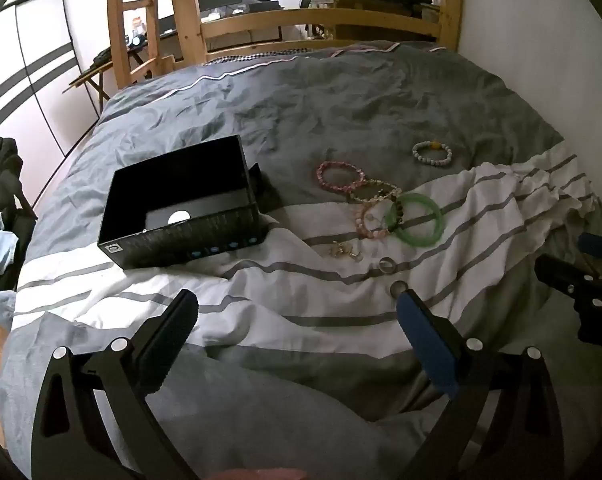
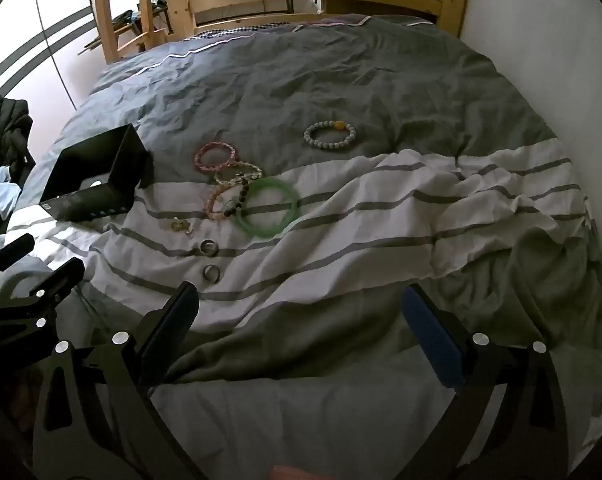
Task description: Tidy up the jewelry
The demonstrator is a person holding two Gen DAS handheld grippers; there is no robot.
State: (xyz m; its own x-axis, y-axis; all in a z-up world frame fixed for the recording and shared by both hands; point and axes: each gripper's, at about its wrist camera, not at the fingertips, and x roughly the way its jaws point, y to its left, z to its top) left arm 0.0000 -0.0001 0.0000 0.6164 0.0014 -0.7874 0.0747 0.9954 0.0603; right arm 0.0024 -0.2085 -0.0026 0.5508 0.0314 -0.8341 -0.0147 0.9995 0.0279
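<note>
Here, both sets of fingers were wide apart and held nothing above the bed.

The left gripper (image 1: 297,308) and the right gripper (image 2: 299,304) hung tilted down over the striped blanket (image 2: 381,216). Two small rings (image 2: 212,272) lay just past the fingers. Farther out, a green bangle (image 2: 269,208) touched some bead bracelets (image 2: 217,158). A white bead bracelet (image 2: 329,134) lay apart. An open black box (image 1: 181,204) sat to the left.
</note>
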